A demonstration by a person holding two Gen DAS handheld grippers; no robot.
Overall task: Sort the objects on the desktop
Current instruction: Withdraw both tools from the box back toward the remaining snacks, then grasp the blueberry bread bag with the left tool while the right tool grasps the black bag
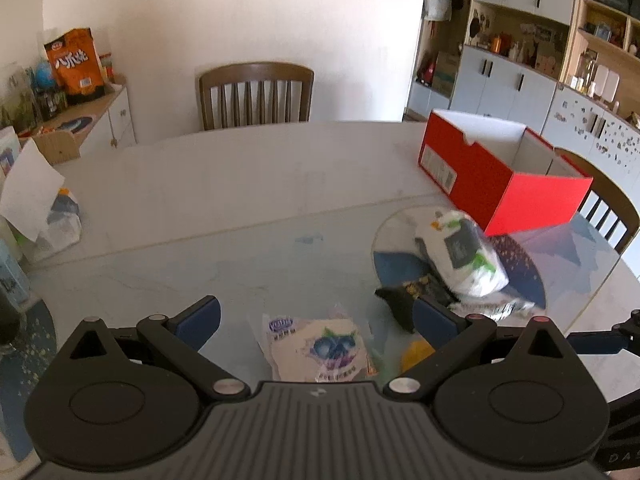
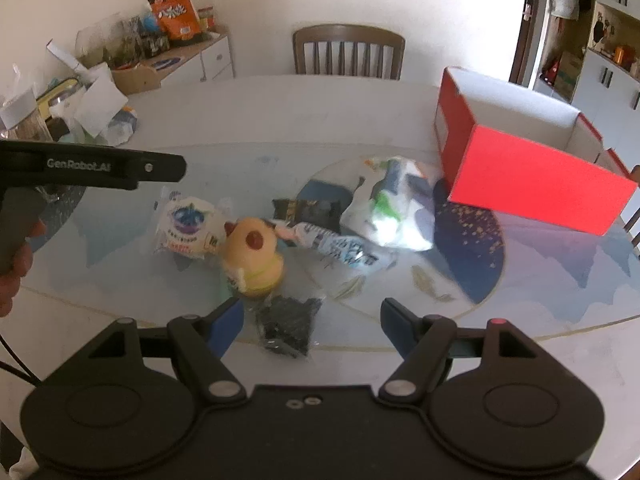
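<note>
- Hovering above the near part of the table (image 1: 240,184), the left gripper (image 1: 316,320) has its blue-padded jaws spread wide with nothing between the pads; a blueberry-print snack packet (image 1: 320,346) lies on the glass below the gap.
- The right gripper (image 2: 312,320) is also parted, about half way, and grips nothing; a small clear bag of dark contents (image 2: 286,326) lies on the tabletop just inside its left finger.
- In the right wrist view the task's things form a loose cluster in the middle of the table: the blueberry packet (image 2: 188,226) at the left, a yellow plush toy (image 2: 254,254) touching it, a white-and-blue printed sachet (image 2: 344,246) beside the toy, a black snack wrapper (image 2: 306,210) behind, and a white bag with green and dark print (image 2: 394,208) at the right.
- A red cardboard box (image 2: 532,184), open at the top and white inside, stands at the far right of the table, just beside the white bag.
- The same box (image 1: 492,176) shows in the left wrist view, with the white bag (image 1: 464,256) in front of it.
- A person's hand (image 2: 16,268) holds the handle of the left gripper at the left edge of the right wrist view.
- A wooden chair (image 2: 348,54) stands at the far side of the table, and a cluttered sideboard (image 2: 180,60) with an orange snack bag (image 2: 176,14) stands against the wall at left.
- Both views are somewhat blurred.
</note>
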